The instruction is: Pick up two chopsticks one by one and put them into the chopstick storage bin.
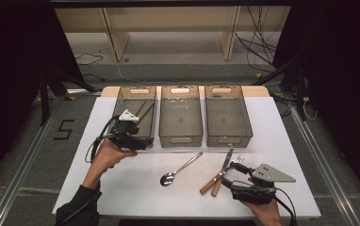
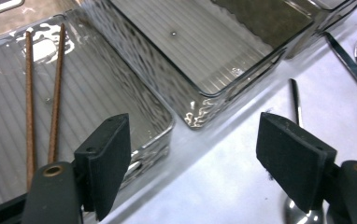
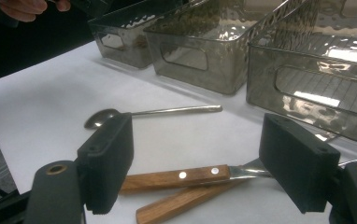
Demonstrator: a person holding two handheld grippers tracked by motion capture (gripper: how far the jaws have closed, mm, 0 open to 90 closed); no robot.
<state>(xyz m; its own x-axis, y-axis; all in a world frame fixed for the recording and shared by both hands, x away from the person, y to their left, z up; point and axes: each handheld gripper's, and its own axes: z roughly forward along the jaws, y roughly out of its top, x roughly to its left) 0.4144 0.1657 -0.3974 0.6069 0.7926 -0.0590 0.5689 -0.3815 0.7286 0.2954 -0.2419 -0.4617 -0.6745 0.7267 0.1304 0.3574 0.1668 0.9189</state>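
Two brown chopsticks (image 1: pixel 143 110) (image 2: pixel 55 93) lie in the left clear bin (image 1: pixel 117 113). My left gripper (image 1: pixel 141 142) (image 2: pixel 200 158) hovers open by that bin's near end, nothing between its jaws. A metal spoon (image 1: pixel 180 168) (image 2: pixel 296 100) (image 3: pixel 167 111) lies on the white table in front of the middle bin (image 1: pixel 180 139). A knife (image 1: pixel 221 170) and a fork (image 1: pixel 237 162) with wooden handles (image 3: pixel 176 176) lie crossed at the right. My right gripper (image 1: pixel 230 181) (image 3: pixel 195 158) stands open just short of those handles, its pads off them.
The middle bin and the right bin (image 1: pixel 229 140) hold nothing that I can see. The three bins stand side by side along the far half of the white table (image 1: pixel 121 188). Cables trail from both grippers toward the table's near edge.
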